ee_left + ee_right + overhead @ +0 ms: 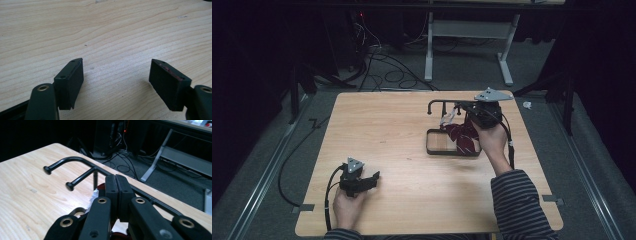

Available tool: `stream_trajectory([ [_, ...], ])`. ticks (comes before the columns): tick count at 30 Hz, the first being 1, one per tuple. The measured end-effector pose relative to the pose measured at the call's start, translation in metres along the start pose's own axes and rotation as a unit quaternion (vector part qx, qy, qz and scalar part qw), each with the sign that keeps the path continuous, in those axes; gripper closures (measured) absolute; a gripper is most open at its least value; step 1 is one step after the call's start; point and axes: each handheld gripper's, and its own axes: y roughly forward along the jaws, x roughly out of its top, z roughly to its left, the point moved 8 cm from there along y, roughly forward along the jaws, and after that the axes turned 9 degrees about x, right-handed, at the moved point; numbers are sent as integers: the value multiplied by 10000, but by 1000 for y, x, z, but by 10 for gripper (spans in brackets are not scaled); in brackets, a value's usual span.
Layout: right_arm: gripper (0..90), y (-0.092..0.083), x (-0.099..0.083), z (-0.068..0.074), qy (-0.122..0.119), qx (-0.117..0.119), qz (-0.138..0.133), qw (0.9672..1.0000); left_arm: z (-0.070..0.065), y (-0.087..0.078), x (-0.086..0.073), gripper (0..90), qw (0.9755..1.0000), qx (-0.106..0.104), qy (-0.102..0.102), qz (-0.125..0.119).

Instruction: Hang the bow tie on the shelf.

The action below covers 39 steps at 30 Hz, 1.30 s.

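Observation:
A black wire rack (pixel 443 102) with two knobbed hook arms (pixel 71 160) stands over a dark rectangular base frame (pixel 435 150) at the table's right middle. Dark red cloth (pixel 464 136) with a white strip (pixel 447 119) lies bunched on the frame under the rack. My right gripper (pixel 462 111) hovers at the rack bar above the cloth, its jaws pressed flat together (pixel 116 180). White fabric (pixel 94 195) shows just below them; I cannot tell if a thin piece is pinched. My left gripper (pixel 373 179) rests low at the front left, jaws wide apart (pixel 116 72) over bare wood.
The wooden table (pixel 382 125) is bare on its left half. Beyond the far edge lie tangled cables (pixel 384 65) on grey carpet, and the white legs of another desk (pixel 428 50) stand there. Dark stands flank the table.

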Motion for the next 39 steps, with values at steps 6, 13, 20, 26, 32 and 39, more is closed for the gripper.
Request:
stream_trajectory([
  [6, 900, 1, -6, -12, 137, -119, 110, 9998, 0, 0, 0, 284, 10000, 5, 5, 1],
  [13, 900, 4, -10, -13, 125, -131, 226, 9996, 0, 0, 0, 284, 10000, -1, -3, -1],
  [20, 900, 8, -12, -11, 118, -93, 297, 9994, 0, 0, 0, 284, 10000, -3, -6, -6],
  [26, 900, 9, -13, -11, 63, -130, 351, 9993, 0, 0, 0, 284, 10000, -8, -11, -6],
  [32, 898, 13, -15, -10, 70, -148, 440, 9989, 0, 0, 0, 284, 10000, -10, -15, -6],
  [39, 852, 12, -15, -9, 45, -168, 462, 9988, 0, 0, 0, 284, 10000, -16, -23, -7],
])
